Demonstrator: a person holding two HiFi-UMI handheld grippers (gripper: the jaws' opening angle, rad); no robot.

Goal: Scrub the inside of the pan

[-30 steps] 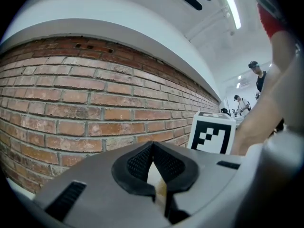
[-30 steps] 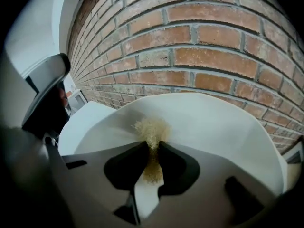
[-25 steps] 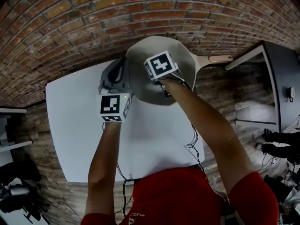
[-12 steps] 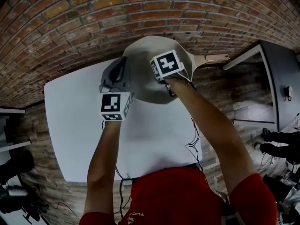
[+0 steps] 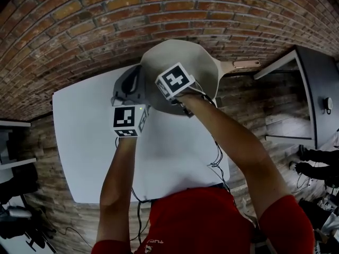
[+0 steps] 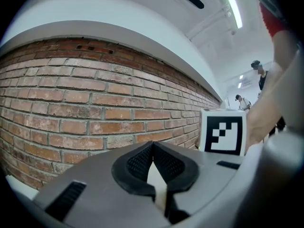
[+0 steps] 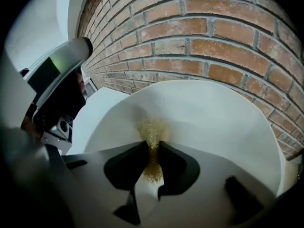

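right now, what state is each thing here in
pan: sitting on the table, left rim clamped
scrubber: pinched, its tuft against the pan's inside
left gripper: jaws shut on the pan's rim
right gripper: jaws shut on the scrubber

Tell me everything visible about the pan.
The pan is round, shallow and pale cream inside, with a light handle pointing right. It is at the far edge of the white table, by the brick wall. The left claw pinches its rim; the right claw presses a golden scourer against its inside.
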